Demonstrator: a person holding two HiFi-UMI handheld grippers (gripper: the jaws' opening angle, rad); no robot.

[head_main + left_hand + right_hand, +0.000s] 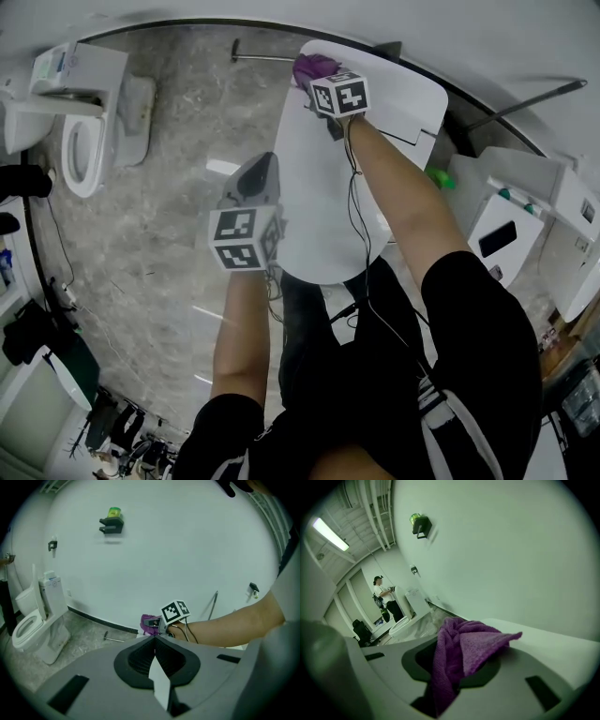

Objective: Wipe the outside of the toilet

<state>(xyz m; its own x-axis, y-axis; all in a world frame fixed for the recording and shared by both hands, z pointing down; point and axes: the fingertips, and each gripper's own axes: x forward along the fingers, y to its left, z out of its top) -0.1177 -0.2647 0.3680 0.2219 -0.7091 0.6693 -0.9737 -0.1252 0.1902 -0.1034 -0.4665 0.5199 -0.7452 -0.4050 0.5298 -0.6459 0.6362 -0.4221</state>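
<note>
Your right gripper (322, 86) is clamped on the purple cloth (313, 66) over the toilet's (314, 206) back; your left gripper (257, 176) hangs alongside, jaws closed on nothing.

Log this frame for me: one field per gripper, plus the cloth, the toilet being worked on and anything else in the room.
left gripper: fingers shut, nothing between them, held over the floor beside the toilet
right gripper: shut on the purple cloth, reached to the toilet's far end
toilet: white, lid down, directly in front
tank top: cloth sits at its far edge; contact cannot be told
second toilet: at left, lid up
bystander: stands far off in the right gripper view
</note>
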